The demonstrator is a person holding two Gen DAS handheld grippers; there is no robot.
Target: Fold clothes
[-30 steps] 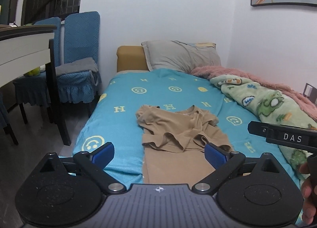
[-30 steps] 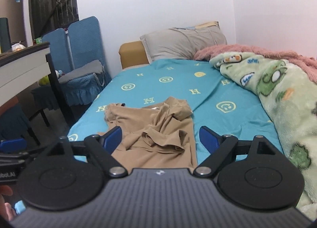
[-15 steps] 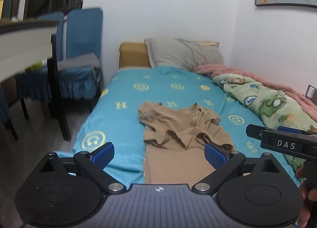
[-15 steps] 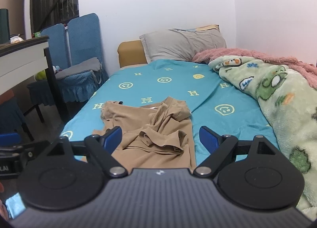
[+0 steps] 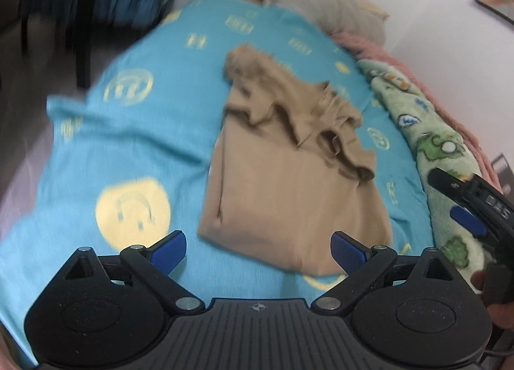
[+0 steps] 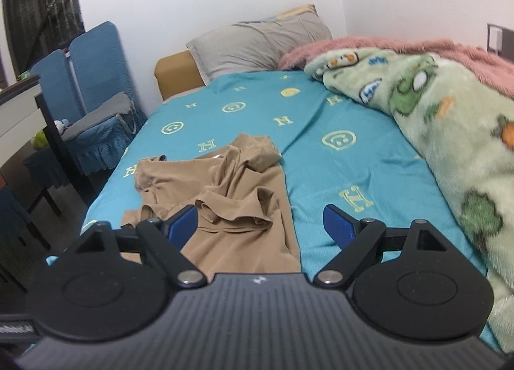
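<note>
A tan garment (image 5: 289,170) lies crumpled on the teal bed sheet (image 5: 128,132), its top bunched and its lower part flat. It also shows in the right wrist view (image 6: 231,203). My left gripper (image 5: 258,249) is open and empty, hovering above the garment's near hem. My right gripper (image 6: 260,223) is open and empty, above the garment's near right part. The right gripper's side (image 5: 472,206) shows at the right edge of the left wrist view.
A green cartoon blanket (image 6: 449,119) over a pink one (image 6: 385,45) covers the bed's right side. A grey pillow (image 6: 257,45) lies at the head. Blue-covered chairs (image 6: 96,87) and a dark table leg (image 6: 61,151) stand left of the bed.
My left gripper has moved forward over the bed and tilted down, so the garment looks larger and the view is blurred. My right gripper has moved closer too. Both stay open.
</note>
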